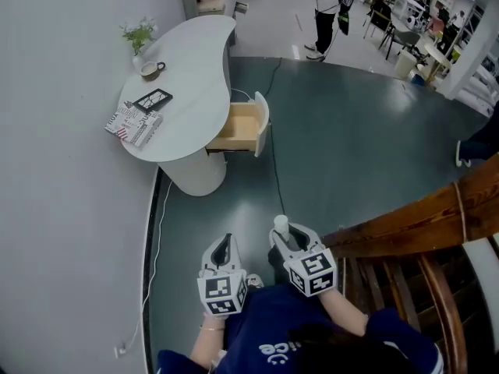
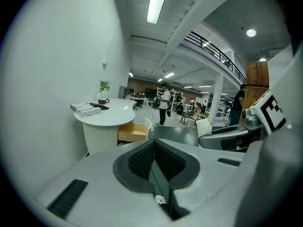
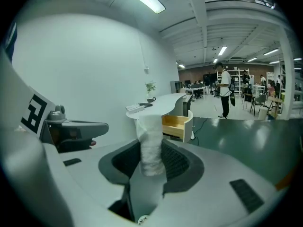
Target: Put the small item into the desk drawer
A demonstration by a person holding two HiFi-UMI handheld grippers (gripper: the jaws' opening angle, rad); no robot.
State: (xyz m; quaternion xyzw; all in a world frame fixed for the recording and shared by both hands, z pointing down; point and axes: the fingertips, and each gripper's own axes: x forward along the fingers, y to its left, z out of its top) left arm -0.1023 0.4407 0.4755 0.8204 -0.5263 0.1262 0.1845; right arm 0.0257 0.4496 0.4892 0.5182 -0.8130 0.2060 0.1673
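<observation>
A small white roll point(image 3: 151, 143) stands upright between the jaws of my right gripper point(image 3: 152, 161), which is shut on it; in the head view its top point(image 1: 281, 224) pokes up from the right gripper point(image 1: 290, 241). My left gripper point(image 1: 224, 249) hangs beside it, shut and holding nothing, its pads pressed together point(image 2: 154, 161). The desk drawer point(image 1: 238, 128) stands pulled open from the white curved desk point(image 1: 195, 92), well ahead of both grippers; it also shows as a wooden box point(image 3: 176, 126) in the right gripper view and as a wooden box point(image 2: 133, 131) in the left gripper view.
On the desk lie a striped book point(image 1: 134, 123), a black tablet point(image 1: 153, 100), a cup point(image 1: 149, 70) and a small plant point(image 1: 137, 34). A cable point(image 1: 275, 170) runs across the green floor. A wooden stair rail point(image 1: 421, 216) is at my right. A person point(image 1: 327, 14) stands far off.
</observation>
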